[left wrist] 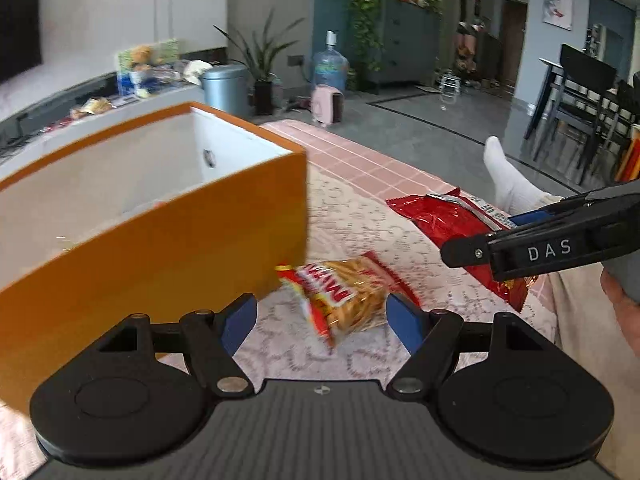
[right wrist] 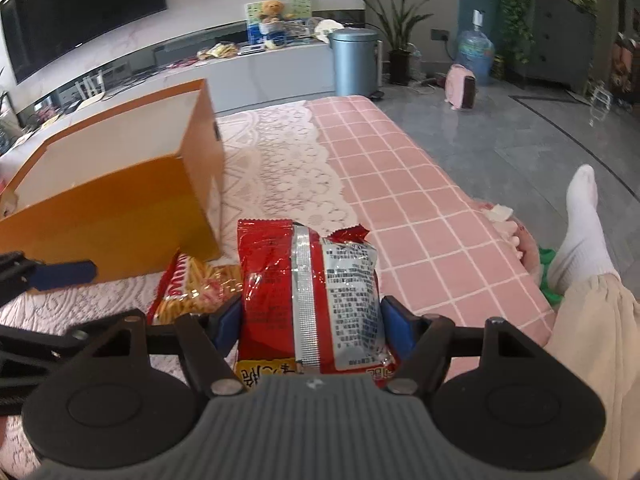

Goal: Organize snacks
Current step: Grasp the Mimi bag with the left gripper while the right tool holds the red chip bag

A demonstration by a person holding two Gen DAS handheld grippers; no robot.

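An orange box with a white inside stands open on the table, at the left in both views. A clear-and-red packet of snack sticks lies on the lace cloth by the box's near corner. My left gripper is open, its blue pads either side of that packet and not pressing it. My right gripper is shut on a red foil snack packet, back side up. From the left wrist view, the right gripper holds the red packet just right of the sticks. One left finger shows at the left.
The table carries a pink checked cloth under a lace runner. A person's leg in a white sock sticks out past the table's right edge. Beyond are a grey bin, a water bottle and a TV bench.
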